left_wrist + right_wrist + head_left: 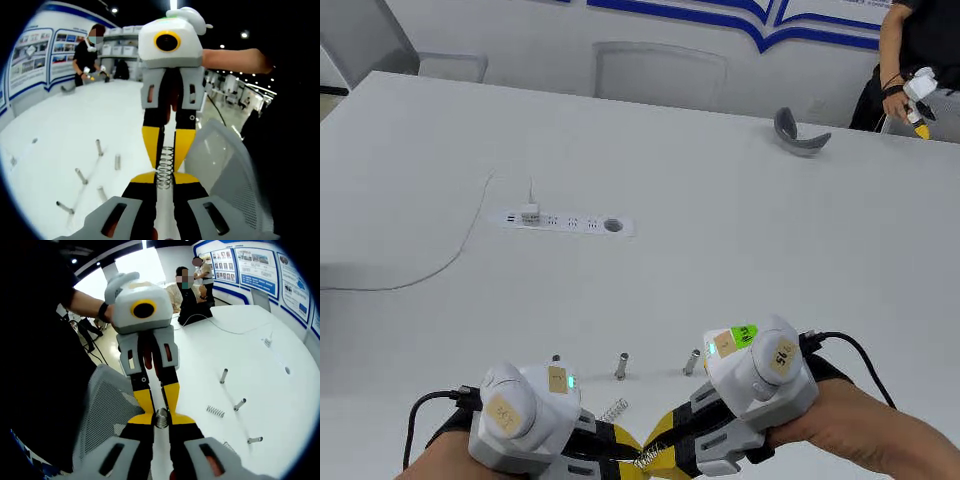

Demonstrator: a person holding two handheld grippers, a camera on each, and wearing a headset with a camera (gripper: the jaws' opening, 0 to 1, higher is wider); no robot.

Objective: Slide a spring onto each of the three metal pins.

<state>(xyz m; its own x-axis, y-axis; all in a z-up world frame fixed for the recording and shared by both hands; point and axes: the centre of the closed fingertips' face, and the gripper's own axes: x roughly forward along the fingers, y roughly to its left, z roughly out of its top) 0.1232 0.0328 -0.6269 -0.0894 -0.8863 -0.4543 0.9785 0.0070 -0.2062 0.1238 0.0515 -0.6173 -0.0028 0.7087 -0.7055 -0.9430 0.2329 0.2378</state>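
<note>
Where tips meet, left gripper, right gripper fingers near-closed, pinching spring.

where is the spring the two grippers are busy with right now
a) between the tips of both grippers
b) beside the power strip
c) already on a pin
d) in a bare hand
A: the spring sits between the jaws of the left gripper and the right gripper, which meet tip to tip.
</note>
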